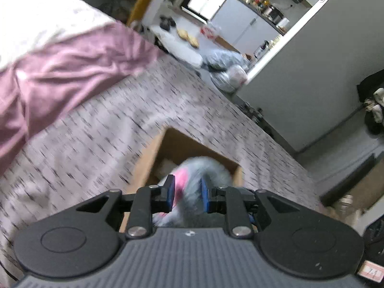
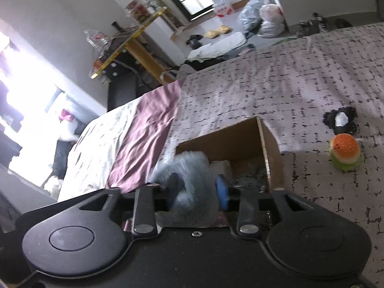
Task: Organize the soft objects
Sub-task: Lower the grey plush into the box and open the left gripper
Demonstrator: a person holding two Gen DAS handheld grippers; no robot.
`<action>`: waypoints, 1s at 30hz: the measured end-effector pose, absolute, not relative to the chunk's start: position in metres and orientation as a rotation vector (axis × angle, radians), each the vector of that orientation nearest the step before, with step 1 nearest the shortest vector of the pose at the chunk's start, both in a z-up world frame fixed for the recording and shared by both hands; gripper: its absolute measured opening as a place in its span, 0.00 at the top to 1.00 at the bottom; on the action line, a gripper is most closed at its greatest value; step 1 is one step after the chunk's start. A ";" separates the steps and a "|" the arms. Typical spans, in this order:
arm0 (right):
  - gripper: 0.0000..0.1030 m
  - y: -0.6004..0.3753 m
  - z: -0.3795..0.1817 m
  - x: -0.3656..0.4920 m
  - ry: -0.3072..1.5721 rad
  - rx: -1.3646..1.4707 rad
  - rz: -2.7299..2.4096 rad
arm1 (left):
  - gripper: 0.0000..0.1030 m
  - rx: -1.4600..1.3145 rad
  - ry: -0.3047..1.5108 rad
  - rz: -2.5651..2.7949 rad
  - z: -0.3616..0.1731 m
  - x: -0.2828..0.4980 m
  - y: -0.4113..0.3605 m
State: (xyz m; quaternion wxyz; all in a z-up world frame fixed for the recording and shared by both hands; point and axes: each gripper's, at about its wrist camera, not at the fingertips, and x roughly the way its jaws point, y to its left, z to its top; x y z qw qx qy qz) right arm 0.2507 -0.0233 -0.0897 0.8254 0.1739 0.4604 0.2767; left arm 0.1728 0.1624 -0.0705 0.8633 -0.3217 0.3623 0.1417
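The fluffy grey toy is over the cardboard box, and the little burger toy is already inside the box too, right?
Not quite. The burger toy isn't in the cardboard box; it sits out on the bed cover beside it, as the right wrist view shows. The grey toy is over the box.

A home bedroom: patterned bed (image 2: 288,79), kitchen shelves (image 1: 261,2) beyond.
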 end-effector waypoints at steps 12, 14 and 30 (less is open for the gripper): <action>0.34 -0.066 -0.091 0.238 0.943 0.357 0.548 | 0.46 -0.609 0.768 0.349 -0.067 0.168 0.152; 0.31 -0.074 -0.090 0.236 0.938 0.351 0.547 | 0.42 -0.592 0.767 0.349 -0.067 0.168 0.145; 0.09 -0.125 -0.076 0.228 0.870 0.252 0.601 | 0.21 -0.439 0.746 0.356 -0.050 0.168 0.090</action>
